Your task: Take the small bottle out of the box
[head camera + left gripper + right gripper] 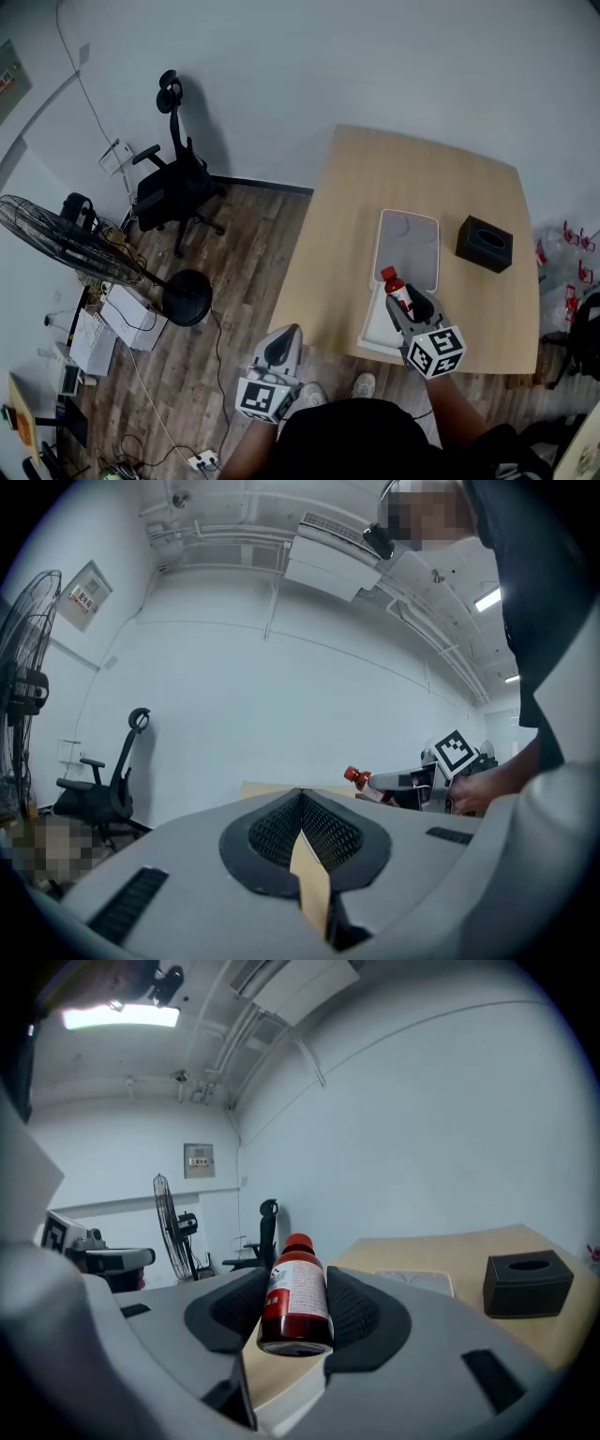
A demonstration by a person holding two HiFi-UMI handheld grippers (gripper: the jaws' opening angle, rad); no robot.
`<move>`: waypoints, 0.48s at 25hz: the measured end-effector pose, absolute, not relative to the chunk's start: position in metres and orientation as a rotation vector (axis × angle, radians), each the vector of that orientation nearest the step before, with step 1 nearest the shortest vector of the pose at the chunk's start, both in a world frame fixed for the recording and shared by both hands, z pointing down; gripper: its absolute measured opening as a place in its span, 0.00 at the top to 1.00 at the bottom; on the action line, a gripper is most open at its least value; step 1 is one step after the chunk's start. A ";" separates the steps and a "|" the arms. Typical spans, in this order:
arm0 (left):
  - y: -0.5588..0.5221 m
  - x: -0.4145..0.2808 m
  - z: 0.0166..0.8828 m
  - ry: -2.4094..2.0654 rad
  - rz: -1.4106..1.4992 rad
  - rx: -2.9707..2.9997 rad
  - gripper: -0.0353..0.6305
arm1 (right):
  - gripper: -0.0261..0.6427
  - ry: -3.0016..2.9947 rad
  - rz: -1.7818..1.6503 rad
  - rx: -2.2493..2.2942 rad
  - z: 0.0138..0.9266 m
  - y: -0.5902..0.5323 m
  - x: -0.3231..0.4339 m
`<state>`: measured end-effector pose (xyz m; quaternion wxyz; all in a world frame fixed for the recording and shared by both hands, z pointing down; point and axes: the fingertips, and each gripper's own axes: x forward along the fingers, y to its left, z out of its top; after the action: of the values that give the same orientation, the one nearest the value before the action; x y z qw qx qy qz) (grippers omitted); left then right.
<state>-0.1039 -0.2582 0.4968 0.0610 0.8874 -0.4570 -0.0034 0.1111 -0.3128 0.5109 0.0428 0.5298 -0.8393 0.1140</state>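
My right gripper (405, 302) is shut on a small bottle (397, 289) of dark red liquid with a red cap and a white label. The pads press on its body, and the cap points away from me. Bottle and gripper hang over the near end of an open white box (375, 324) on the light wooden table (375, 178). In the right gripper view the bottle (295, 1288) stands between the dark pads, with the box's white rim (292, 1399) just beneath. My left gripper (284, 335) is off the table's near left edge, over the floor, shut and empty. From the left gripper view (302, 803) the bottle (361, 780) shows far right.
A black tissue box (485, 243) sits on the table to the right of the white box. Left of the table are a black office chair (178, 187), a standing fan (66, 239) and boxes and cables on the wooden floor. The person's body is at the bottom edge.
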 end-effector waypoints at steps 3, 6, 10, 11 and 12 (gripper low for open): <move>-0.257 -0.101 0.494 -1.374 -0.024 2.674 0.93 | 0.64 -2.647 0.249 1.676 0.481 -0.308 0.109; -0.257 -0.099 0.493 -1.365 0.000 2.706 0.93 | 0.64 -2.721 0.166 1.717 0.454 -0.304 0.107; -0.261 -0.094 0.489 -1.356 -0.001 2.721 0.93 | 0.64 -2.782 0.081 1.705 0.430 -0.301 0.104; -0.262 -0.093 0.489 -1.354 0.002 2.724 0.93 | 0.64 -2.789 0.064 1.705 0.426 -0.301 0.104; -0.264 -0.093 0.490 -1.353 0.003 2.727 0.93 | 0.64 -2.795 0.046 1.707 0.421 -0.300 0.104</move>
<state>-0.0930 -0.2638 0.4896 0.0486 0.8947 -0.4440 0.0011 0.1038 -0.2998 0.4213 -0.0669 0.5200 -0.8514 0.0139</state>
